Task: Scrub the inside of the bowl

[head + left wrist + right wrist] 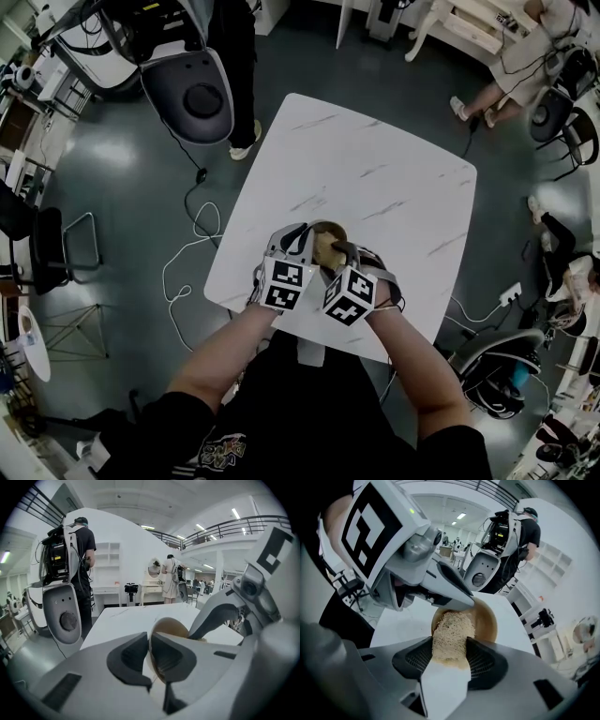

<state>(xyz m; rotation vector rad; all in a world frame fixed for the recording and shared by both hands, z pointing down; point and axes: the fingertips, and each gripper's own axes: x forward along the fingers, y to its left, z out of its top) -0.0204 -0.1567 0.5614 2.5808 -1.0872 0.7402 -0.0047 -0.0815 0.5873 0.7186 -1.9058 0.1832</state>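
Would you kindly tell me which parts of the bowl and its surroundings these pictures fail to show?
- Floor of the bowl, right gripper view: covered by the scrub pad.
- Bowl's underside, and whether it touches the table, head view: hidden by the left hand-held gripper and the right hand-held gripper.
- Bowl's right rim, left gripper view: behind the right hand-held gripper's jaw.

Bare white tabletop (375,178) beyond the bowl (334,228), left tongs (149,644) clamping its rim, sponge (450,632) in right tongs (343,253) inside

White marble-veined table (375,178) on grey floor (122,159); brown bowl (336,231) at near edge, whether resting on tabletop unclear.
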